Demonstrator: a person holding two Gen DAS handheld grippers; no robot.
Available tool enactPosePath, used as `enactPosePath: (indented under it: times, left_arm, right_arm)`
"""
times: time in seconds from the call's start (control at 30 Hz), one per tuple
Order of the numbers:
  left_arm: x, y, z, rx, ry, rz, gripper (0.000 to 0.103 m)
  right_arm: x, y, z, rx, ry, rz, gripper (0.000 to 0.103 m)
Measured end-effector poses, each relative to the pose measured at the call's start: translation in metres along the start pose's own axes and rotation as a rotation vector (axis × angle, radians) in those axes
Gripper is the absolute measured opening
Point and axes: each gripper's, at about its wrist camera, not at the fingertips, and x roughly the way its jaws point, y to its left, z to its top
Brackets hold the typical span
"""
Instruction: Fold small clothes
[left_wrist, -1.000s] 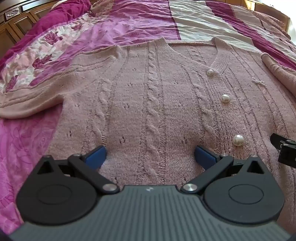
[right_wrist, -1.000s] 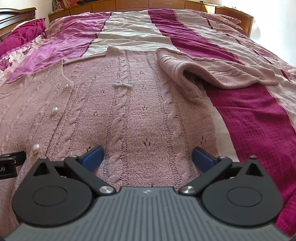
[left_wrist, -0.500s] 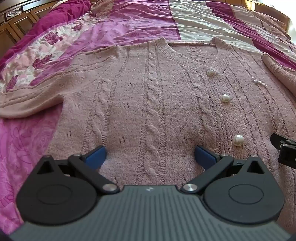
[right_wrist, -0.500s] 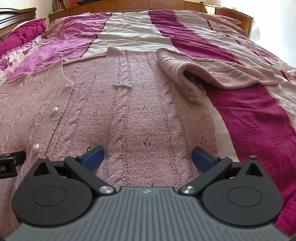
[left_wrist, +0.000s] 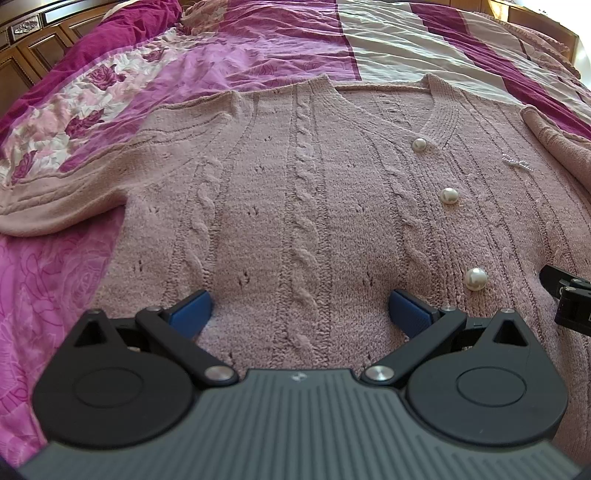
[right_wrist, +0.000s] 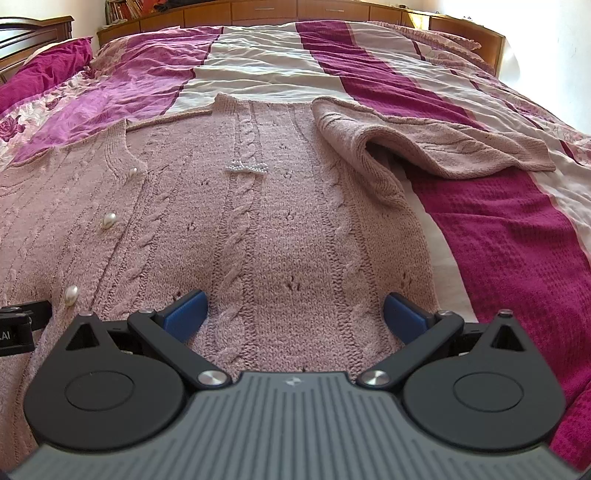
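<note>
A pink cable-knit cardigan (left_wrist: 303, 206) with pearl buttons (left_wrist: 449, 195) lies flat, front up, on the bed. It also shows in the right wrist view (right_wrist: 280, 236). Its left sleeve (left_wrist: 74, 199) lies spread out to the left. Its right sleeve (right_wrist: 424, 144) lies bunched to the right. My left gripper (left_wrist: 299, 310) is open and empty over the lower left half of the cardigan. My right gripper (right_wrist: 293, 310) is open and empty over the lower right half. A small bead bow (right_wrist: 246, 167) sits on the right chest.
The bed is covered by a striped magenta, pink and cream bedspread (right_wrist: 517, 236). A wooden headboard and cabinets (right_wrist: 295, 9) stand behind the bed. A dark pillow (right_wrist: 40, 70) lies at the far left. The other gripper's tip (left_wrist: 569, 299) shows at the right edge.
</note>
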Motion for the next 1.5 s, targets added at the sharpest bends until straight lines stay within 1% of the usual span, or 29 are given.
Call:
enactPosePath:
  times: [0.97,1.5]
  left_arm:
    - [0.0,0.0,0.003,0.002,0.011,-0.009,0.103]
    - [0.007,0.005,0.01,-0.002,0.066,-0.032,0.103]
  right_arm:
    - [0.0,0.0,0.0,0.0,-0.001,-0.001,0.103]
    - [0.005,-0.004,0.007,0.01,0.036,0.022,0.103]
